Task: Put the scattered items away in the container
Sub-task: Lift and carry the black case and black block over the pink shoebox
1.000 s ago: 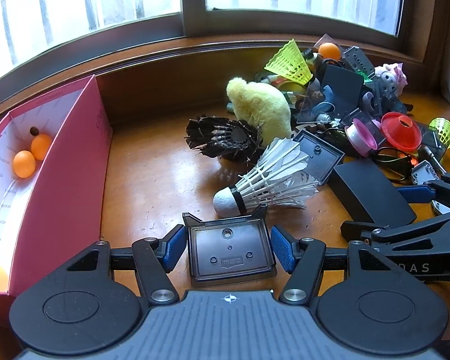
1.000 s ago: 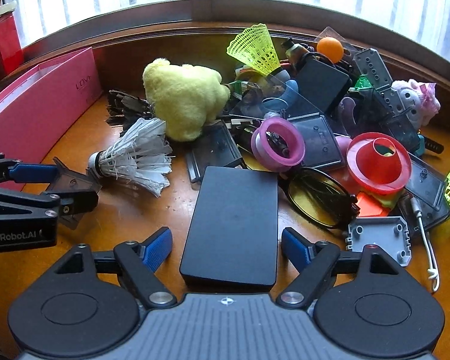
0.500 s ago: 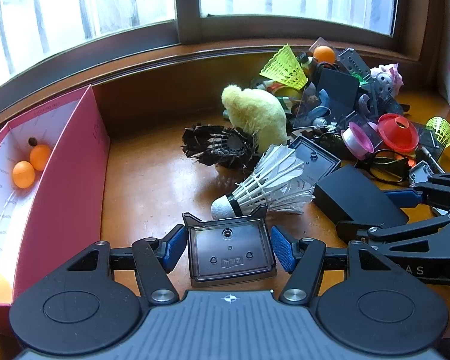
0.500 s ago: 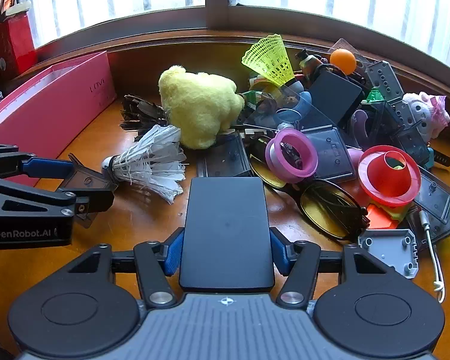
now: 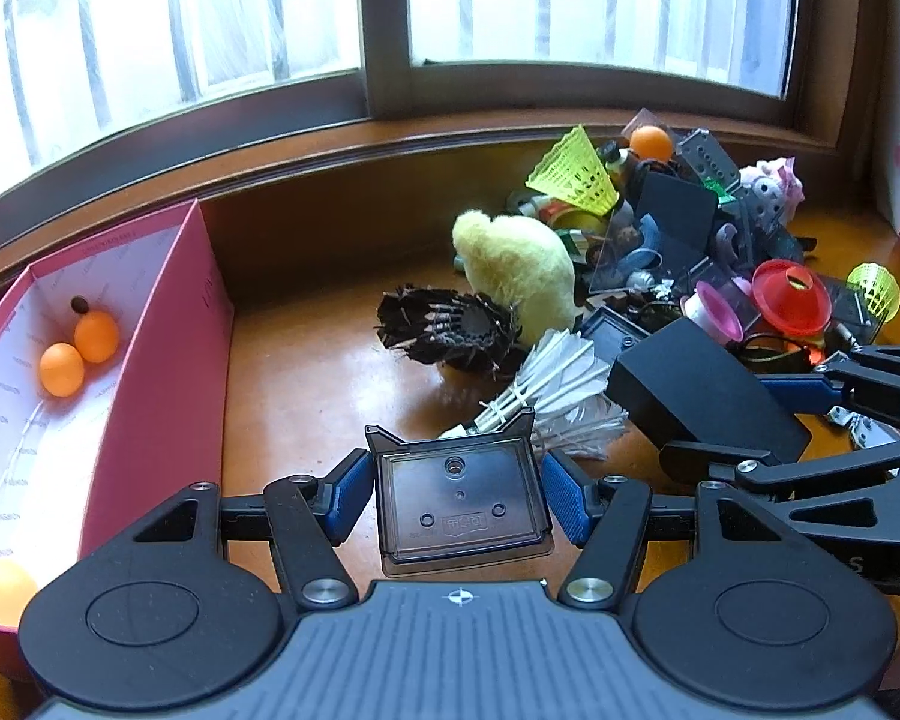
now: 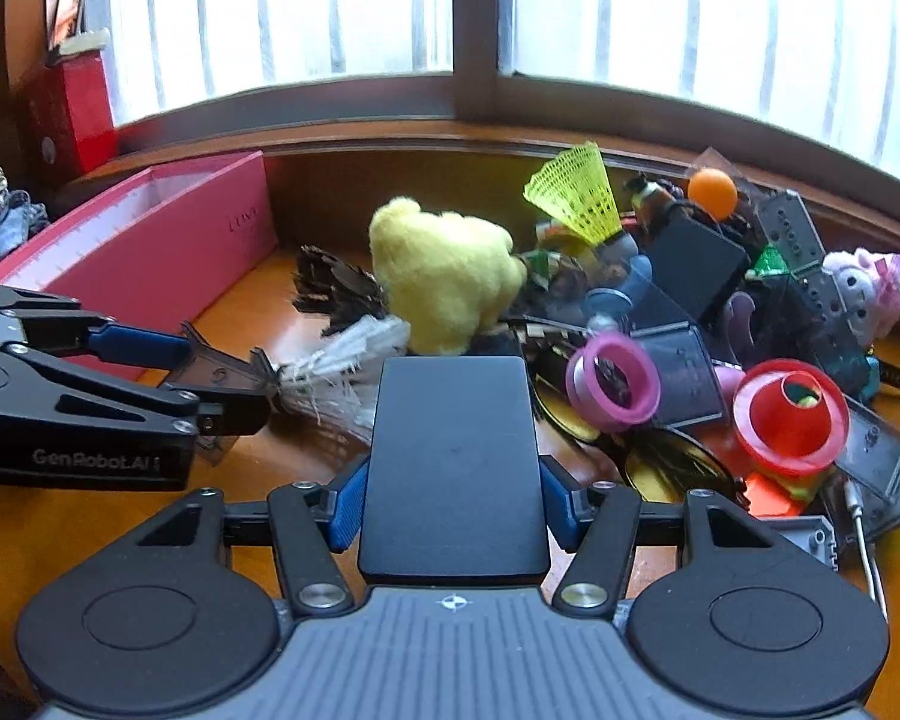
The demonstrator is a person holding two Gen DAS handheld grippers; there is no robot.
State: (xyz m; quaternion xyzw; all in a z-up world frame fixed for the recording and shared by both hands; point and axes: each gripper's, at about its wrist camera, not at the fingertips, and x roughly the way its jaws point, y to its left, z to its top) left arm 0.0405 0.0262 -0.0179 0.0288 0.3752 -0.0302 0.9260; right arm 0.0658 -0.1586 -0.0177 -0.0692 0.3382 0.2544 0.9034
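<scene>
Left tongs (image 5: 456, 495) are clenched on a smoky translucent plastic tray (image 5: 461, 501), centre frame: light, stiff, slick, best gripped by its side rims. Right tongs (image 6: 450, 507) clamp a matte black rectangular box (image 6: 453, 462) across its long edges. The pink cardboard container (image 5: 168, 360) sits lower left, holding orange balls (image 5: 61, 369).

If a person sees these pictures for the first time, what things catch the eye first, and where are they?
Each gripper grips something: the left gripper a smoky plastic tray, the right gripper a flat black box. Behind them, a colourful pile with a yellow plush toy lies under the window, and the pink box at left holds orange balls.
</scene>
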